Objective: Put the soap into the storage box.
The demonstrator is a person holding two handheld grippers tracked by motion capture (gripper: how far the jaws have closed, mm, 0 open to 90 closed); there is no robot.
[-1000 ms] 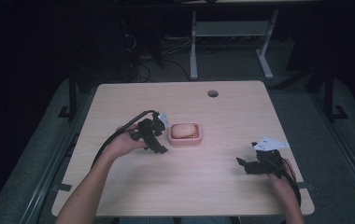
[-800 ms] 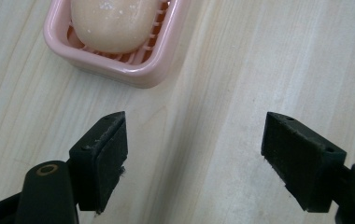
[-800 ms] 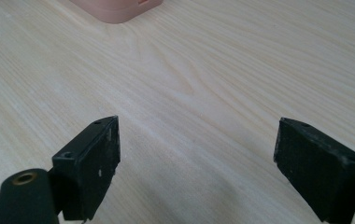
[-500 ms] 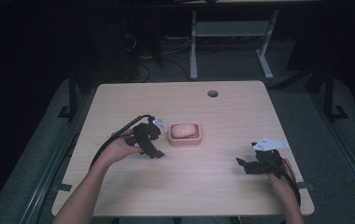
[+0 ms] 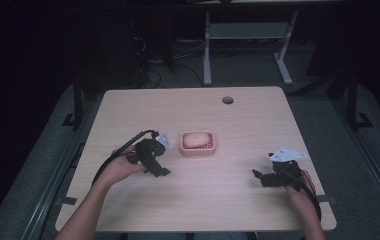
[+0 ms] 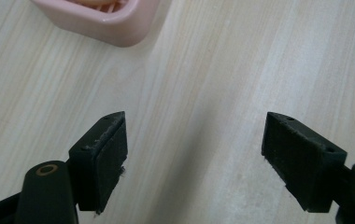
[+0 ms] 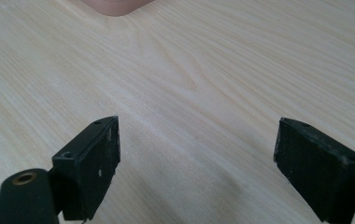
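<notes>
High view: a pale oval soap bar [image 5: 196, 139] lies in a pink rounded plastic soap dish [image 5: 198, 150] near the middle of the light wooden worktop [image 5: 238, 120]. The left gripper [image 5: 159, 159] sits just beside the dish toward the left edge, jaws wide apart and empty. The right gripper [image 5: 259, 176] rests near the right front corner, jaws likewise spread, holding nothing.

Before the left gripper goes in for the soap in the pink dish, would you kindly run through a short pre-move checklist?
1. Left gripper open: ok, jaws wide apart, nothing between them.
2. Soap seated in the pink dish: ok.
3. Left gripper lined up with the dish: not ok, dish sits off at the upper left of the left gripper view.
4. Path across the table: ok.
5. Right gripper out of the way: ok, open, near the right edge.
</notes>
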